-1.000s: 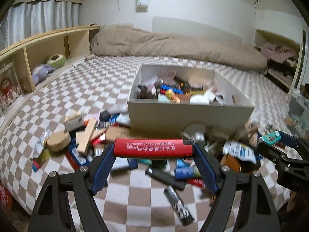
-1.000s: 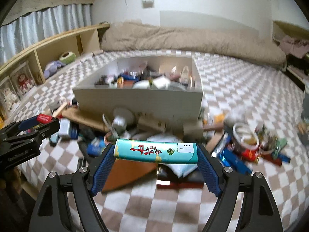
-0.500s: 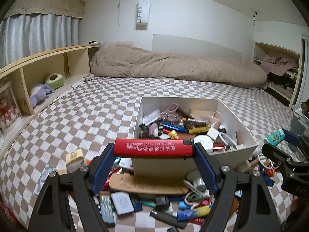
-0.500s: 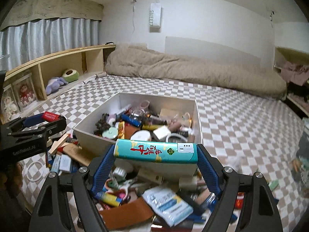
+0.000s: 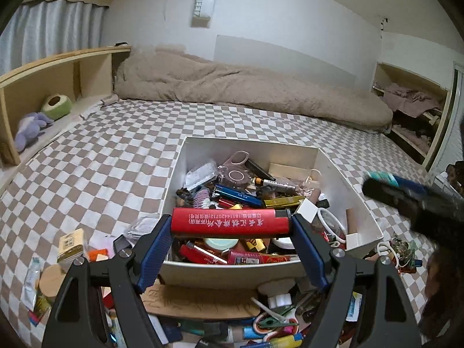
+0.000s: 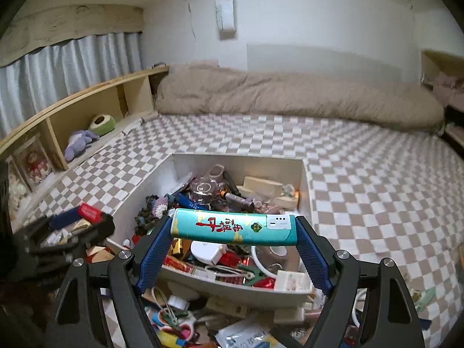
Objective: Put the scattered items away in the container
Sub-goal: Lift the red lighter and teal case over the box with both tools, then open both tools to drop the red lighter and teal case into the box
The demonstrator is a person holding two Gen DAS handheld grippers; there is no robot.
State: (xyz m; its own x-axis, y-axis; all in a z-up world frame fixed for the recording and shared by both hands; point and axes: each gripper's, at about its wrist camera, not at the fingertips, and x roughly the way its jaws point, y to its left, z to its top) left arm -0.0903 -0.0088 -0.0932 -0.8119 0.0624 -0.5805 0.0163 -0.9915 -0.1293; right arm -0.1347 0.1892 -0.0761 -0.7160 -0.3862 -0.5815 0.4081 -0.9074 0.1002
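Observation:
My left gripper (image 5: 230, 221) is shut on a red lighter (image 5: 229, 221), held crosswise above the near part of the white box (image 5: 359, 203), which is full of small items. My right gripper (image 6: 233, 227) is shut on a teal lighter (image 6: 232, 226), held crosswise above the same white box (image 6: 306, 185). The right gripper shows blurred at the right in the left wrist view (image 5: 411, 194). The left gripper shows at the left in the right wrist view (image 6: 72, 226). Scattered items (image 5: 261, 324) lie on the checkered bed in front of the box.
The checkered bedspread (image 5: 101, 159) stretches around the box. A rolled beige duvet (image 5: 246, 92) lies at the back. A wooden shelf (image 5: 43, 87) with plush toys runs along the left. Loose items (image 5: 69, 240) lie left of the box.
Both grippers have risen and moved forward with their lighters, from low over the scattered pile to above the box's near part.

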